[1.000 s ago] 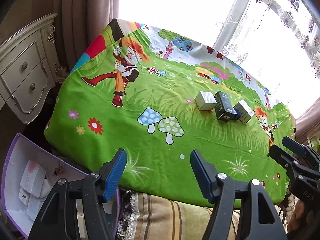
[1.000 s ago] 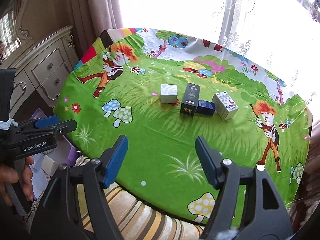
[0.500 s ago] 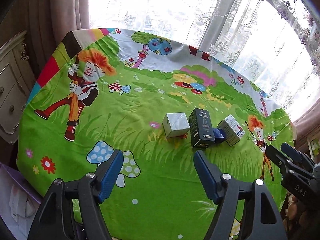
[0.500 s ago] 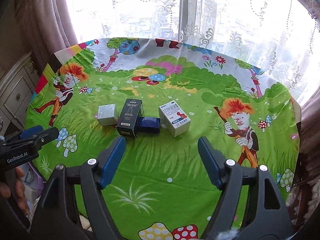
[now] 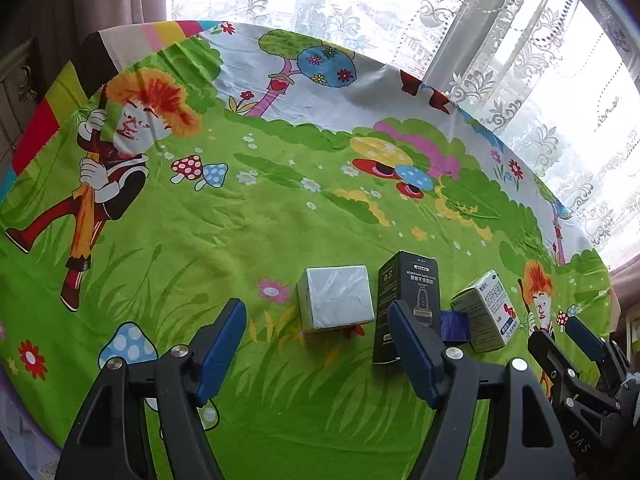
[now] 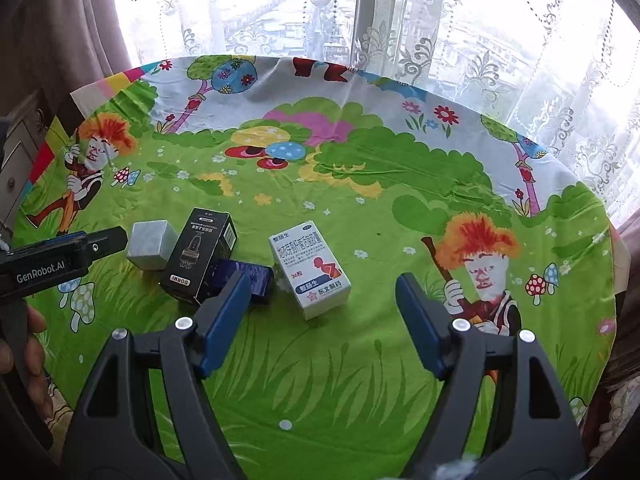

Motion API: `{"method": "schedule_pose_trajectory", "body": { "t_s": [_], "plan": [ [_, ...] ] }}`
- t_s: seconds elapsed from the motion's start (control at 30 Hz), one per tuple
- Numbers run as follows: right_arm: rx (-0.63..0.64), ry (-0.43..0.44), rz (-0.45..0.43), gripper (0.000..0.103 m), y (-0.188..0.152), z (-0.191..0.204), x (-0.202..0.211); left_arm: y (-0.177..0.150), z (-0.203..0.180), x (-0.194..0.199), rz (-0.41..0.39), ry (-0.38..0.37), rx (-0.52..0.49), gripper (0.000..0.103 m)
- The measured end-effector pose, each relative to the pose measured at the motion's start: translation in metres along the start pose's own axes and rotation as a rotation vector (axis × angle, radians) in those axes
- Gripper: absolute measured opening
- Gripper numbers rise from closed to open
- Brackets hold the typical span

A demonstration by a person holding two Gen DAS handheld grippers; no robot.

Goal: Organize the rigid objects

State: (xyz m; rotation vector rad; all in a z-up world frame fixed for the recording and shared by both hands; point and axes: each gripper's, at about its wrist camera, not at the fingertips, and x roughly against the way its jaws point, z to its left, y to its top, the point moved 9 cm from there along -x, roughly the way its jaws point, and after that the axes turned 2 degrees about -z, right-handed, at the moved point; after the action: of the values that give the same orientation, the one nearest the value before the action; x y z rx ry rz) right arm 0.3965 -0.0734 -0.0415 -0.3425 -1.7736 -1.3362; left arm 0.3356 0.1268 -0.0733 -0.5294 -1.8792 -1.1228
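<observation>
Apparently nothing is sorted yet: four small cardboard boxes, silver, black, navy and white, sit untouched in a row on the cartoon-clothed bench, both the left gripper and right gripper gaping empty, having just widened.

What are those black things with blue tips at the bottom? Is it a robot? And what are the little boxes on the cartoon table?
No robot: a person holds tongs in each hand, each carrying a camera looking along it. One picture is from the left tongs, the other from the right tongs. Both stand open, holding nothing. On the cartoon tablecloth sit four boxes in a row: a silver box, a black box, a small blue box and a white medicine box.
</observation>
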Motion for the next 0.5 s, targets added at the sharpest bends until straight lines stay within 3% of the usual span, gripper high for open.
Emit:
{"method": "schedule_pose_trajectory", "body": {
  "t_s": [0.5],
  "plan": [
    [0.069,0.041,0.029,0.078,-0.006,0.002,-0.054,-0.007,-0.007,-0.046,0.042,0.044,-0.033,0.073]
  ]
}}
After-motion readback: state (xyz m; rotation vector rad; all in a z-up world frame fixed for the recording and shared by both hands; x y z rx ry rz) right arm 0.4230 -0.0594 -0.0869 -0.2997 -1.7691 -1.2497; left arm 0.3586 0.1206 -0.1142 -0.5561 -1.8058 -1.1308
